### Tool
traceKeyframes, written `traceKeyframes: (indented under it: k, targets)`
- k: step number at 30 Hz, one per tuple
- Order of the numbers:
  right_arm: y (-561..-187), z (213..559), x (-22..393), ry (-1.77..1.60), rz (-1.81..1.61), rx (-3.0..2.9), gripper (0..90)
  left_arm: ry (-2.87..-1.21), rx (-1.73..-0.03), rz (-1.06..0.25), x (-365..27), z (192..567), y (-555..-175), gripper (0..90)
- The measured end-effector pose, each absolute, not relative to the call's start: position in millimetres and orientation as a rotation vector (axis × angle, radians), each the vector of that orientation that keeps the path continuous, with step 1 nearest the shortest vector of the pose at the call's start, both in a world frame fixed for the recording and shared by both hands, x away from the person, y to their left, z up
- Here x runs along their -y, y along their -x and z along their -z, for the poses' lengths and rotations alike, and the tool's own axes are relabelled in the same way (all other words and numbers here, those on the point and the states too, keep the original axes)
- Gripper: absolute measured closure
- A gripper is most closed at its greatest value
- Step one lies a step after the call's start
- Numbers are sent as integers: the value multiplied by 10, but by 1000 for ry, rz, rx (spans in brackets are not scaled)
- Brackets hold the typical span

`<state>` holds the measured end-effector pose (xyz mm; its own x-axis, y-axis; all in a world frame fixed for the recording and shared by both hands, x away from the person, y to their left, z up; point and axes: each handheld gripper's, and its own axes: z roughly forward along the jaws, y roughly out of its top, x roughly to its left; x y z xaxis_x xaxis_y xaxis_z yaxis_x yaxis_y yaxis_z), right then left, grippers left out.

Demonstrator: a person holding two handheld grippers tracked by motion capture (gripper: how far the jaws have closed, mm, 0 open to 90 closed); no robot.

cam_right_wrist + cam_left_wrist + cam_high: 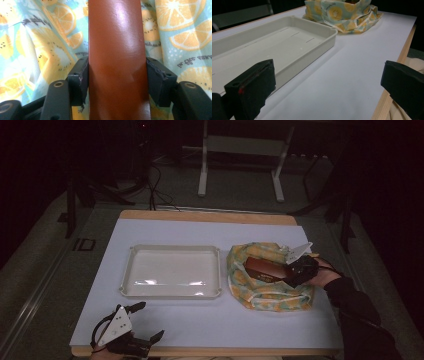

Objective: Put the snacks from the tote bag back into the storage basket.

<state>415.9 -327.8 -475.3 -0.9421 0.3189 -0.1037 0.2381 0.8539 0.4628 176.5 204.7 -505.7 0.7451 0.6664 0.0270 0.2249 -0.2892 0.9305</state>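
1. A brown box (265,269) is clamped by the right hand-held gripper (295,270); in the right gripper view both pads are pressed against the long sides of the box (117,60), one on each side.
2. The box is seen inside a fruit-print bag (267,277), whose cloth (40,47) is spread around and under it; the bag lies on the right part of the surface (210,320).
3. The left hand-held gripper (147,320) is held wide open with nothing between its jaws, at the near left corner of the surface; in the left gripper view bare white surface (342,82) is seen between them.
4. A white tray (171,249) is set left of the bag, just beside it and not touching; it is seen empty in the left gripper view (317,47).
5. Open room is left along the near strip of the surface, in front of the tray and bag, and along the far strip behind them.
6. The bag (347,17) reaches close to the right edge; a wooden rim (210,216) is shown along the far edge.
7. The room behind is dark; a grey frame (240,145) on the floor and trailing cables are seen beyond the surface.
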Motion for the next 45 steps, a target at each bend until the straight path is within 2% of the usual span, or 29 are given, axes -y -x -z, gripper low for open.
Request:
traceKeyframes:
  k: [26, 45]
  targets:
    - [-4120, 4528, 3291, -352, -734, -2855, 429, -1864, -682, -497, -2034, 5063, -1767, 0]
    - [-4107, 4065, 3252, -320, -776, -2812, 430, -1867, -672, -497, -2031, 5061, -1761, 0]
